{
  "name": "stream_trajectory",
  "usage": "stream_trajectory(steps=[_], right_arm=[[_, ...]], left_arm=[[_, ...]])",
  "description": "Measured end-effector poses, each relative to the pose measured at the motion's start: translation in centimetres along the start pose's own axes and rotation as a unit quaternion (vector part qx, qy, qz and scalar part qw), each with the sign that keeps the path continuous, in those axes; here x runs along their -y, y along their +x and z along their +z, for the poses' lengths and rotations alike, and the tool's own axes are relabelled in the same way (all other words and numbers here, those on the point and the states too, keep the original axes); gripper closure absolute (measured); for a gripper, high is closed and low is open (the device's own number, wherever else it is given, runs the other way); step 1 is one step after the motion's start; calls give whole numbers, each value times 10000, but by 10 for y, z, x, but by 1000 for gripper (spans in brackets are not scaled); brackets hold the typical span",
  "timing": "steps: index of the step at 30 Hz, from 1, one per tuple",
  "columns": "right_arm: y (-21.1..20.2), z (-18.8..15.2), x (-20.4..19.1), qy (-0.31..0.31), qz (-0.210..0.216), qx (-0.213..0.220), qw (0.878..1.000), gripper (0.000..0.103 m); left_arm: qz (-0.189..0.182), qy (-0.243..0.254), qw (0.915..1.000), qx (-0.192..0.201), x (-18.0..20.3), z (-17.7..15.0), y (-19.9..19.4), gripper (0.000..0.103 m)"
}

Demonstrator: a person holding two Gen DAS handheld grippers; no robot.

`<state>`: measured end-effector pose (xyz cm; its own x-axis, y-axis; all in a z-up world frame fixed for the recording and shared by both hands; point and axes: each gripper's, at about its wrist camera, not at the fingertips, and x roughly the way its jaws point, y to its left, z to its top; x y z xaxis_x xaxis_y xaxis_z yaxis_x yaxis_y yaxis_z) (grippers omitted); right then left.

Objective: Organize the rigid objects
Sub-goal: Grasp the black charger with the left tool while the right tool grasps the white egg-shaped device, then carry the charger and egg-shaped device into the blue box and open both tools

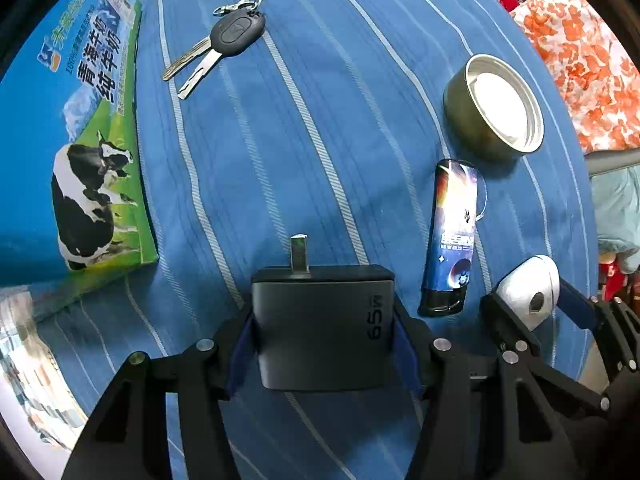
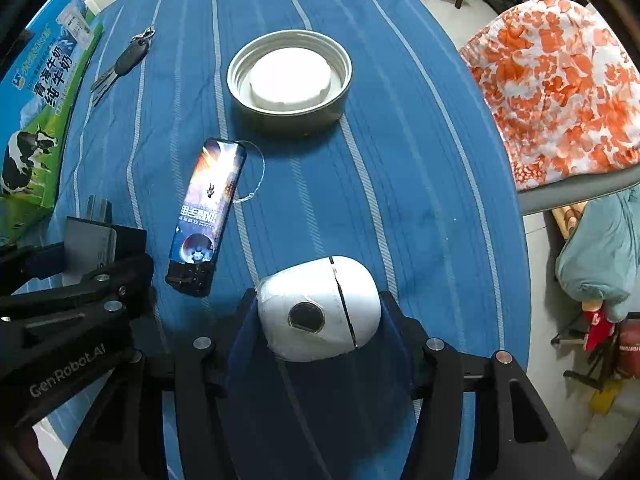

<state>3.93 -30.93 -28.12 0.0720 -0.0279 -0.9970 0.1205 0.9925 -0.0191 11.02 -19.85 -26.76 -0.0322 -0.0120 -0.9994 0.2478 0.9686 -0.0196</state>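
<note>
Left gripper [image 1: 322, 332]: held low over the blue striped tablecloth [image 1: 320, 120], pointing forward, jaws closed on the sides of a grey charger [image 1: 322, 326] marked 65W, plug prongs facing away. Right gripper [image 2: 320, 320]: alongside to the right, likewise level, jaws clamped on a white egg-shaped case [image 2: 320, 308] (dark round window on top).

Milk carton [image 1: 80, 132]: lying flat at the cloth's left edge, cow picture uppermost. Round metal lid [image 2: 290, 80]: upturned, white insert inside, far of the right gripper. Lighter [image 2: 206, 216]: printed sleeve, lying flat between the two grippers, thin wire ring at its far end. Car key [image 1: 230, 38]: black fob with two blades, beside the carton's far end.
</note>
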Motion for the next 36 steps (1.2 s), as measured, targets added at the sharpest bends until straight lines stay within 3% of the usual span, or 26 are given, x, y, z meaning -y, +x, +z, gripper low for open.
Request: stream_trajectory(steps=[11,16,23,30,36], right_arm=[[-24,-8,21,97,-23,152,9998,43],[-50,-8,15,47,-56,329,9994,43],[-111,5,-8,2,136,690,9975,43],[-189,19,-67,-475,482,1261,9897,43],[-224,25,-139,-888,819,1532,9808,43]], left_arm=[[-167,-55,9998,-25,4,-21,-19,47],[-257,38,9994,234,13,-31,-44,47],[-478,130,9948,889,5,-35,-106,47],[-738,-252,9863,1450,-59,-38,-166,47],[-412,-663,9783,1921,-128,-58,-214,47]])
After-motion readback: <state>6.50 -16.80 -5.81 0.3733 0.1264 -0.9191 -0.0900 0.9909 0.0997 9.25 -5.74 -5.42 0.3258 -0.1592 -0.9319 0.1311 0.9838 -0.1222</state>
